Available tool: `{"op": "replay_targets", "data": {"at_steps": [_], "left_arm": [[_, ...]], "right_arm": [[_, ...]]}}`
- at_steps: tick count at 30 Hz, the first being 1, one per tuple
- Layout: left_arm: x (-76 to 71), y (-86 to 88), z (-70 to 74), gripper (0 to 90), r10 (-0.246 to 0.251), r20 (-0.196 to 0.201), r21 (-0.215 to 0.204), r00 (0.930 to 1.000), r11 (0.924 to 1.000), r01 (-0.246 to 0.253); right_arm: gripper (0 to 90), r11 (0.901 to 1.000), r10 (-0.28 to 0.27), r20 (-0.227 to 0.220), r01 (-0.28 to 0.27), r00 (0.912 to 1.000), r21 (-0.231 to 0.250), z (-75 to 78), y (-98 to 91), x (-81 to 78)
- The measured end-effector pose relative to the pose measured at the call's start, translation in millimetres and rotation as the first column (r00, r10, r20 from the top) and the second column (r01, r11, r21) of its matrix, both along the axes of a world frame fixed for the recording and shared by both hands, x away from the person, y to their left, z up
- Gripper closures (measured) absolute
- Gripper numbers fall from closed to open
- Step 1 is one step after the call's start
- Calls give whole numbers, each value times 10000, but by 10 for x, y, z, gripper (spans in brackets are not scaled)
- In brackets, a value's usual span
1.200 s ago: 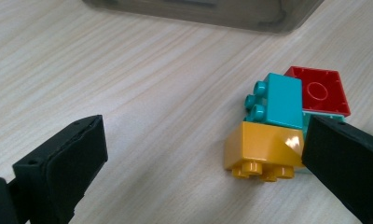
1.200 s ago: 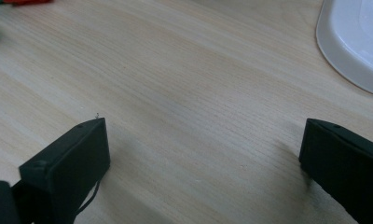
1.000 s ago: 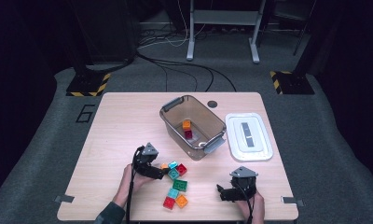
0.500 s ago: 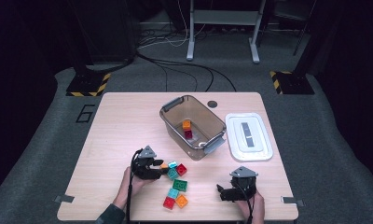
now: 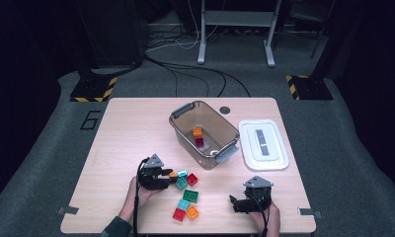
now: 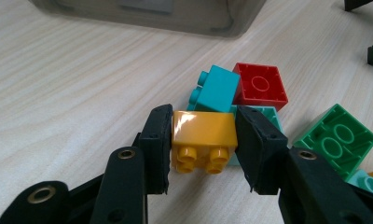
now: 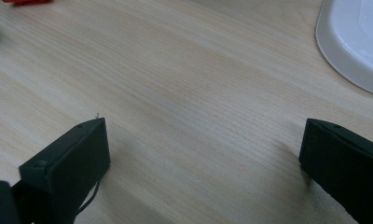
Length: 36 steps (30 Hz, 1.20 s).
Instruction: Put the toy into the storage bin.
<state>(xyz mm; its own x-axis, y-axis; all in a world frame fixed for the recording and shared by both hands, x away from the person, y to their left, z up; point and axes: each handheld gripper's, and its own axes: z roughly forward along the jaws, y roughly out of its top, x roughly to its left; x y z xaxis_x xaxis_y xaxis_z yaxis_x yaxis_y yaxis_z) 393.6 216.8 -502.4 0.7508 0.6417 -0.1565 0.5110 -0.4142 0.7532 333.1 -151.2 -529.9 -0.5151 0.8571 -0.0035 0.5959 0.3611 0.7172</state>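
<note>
High view: the left gripper [image 5: 167, 177] sits at about 7 o'clock from the bin [image 5: 204, 133], its jaws having just been closing on an orange block [image 5: 173, 174] at the near edge of the loose cluster on the tabletop [image 5: 121, 133]. The right gripper [image 5: 235, 204] rests at 5 o'clock on the tabletop, apart from every block. Count: two blocks already in the bin, one orange [image 5: 198, 131] and one dark red [image 5: 199, 142]; outside it, seven, namely the gripped orange, two teal beside it, a red at their right, a green, then a teal, a red and an orange nearest the person, which may make eight, as the small ones blur together. One white lid [image 5: 262, 144] lies at 3 o'clock from the bin. So the job looks early: most blocks remain to be moved, and the lid is off

Left gripper view: the jaws are narrowed onto the orange block [image 6: 203, 140], pads pressing both sides, studs facing the camera; it appears to rest on the tabletop. A teal block [image 6: 217, 88], a red one [image 6: 261, 86] and a green one [image 6: 336, 137] sit behind, at 12 to 3 o'clock

Right gripper view: the jaws stand wide with bare tabletop [image 7: 189, 93] between them; the lid's rim [image 7: 352, 51] is at 1 o'clock
</note>
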Motion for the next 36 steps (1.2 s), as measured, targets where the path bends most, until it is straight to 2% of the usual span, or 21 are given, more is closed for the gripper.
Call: {"op": "replay_targets", "data": {"at_steps": [14, 16, 22, 24, 26, 31, 36], "left_arm": [[1, 59, -20, 583, 227, -12, 83, 9997, 9997, -227], [-5, 63, -27, 581, 337, -126, 20, 9994, 9994, -336], [1, 61, -101, 547, 281, -242, 490, 9993, 9984, -269], [-5, 66, -128, 551, 293, -270, 440, 9992, 9986, -281], [-13, 74, -117, 567, 350, -84, 368, 9994, 9987, -347], [-23, 88, -57, 585, 365, 42, 382, 9993, 9986, -366], [-22, 112, -8, 585, 442, 85, 229, 9990, 9988, -443]], "right_arm": [[8, 10000, -18, 3, 18, 10000, -11, -1, 0, 0], [8, 10000, -18, 14, 18, 10000, -14, -1, 0, 1], [8, 10000, -15, 13, 15, 10000, -17, -1, 0, 0], [7, 10000, -16, 15, 16, 10000, -16, -1, 0, 1], [7, 10000, -18, 13, 18, 10000, -16, -1, 0, 0], [8, 10000, -3, 14, 3, 10000, -24, 0, -1, 0], [8, 10000, -1, 5, 1, 10000, -3, 0, 0, 0]]}}
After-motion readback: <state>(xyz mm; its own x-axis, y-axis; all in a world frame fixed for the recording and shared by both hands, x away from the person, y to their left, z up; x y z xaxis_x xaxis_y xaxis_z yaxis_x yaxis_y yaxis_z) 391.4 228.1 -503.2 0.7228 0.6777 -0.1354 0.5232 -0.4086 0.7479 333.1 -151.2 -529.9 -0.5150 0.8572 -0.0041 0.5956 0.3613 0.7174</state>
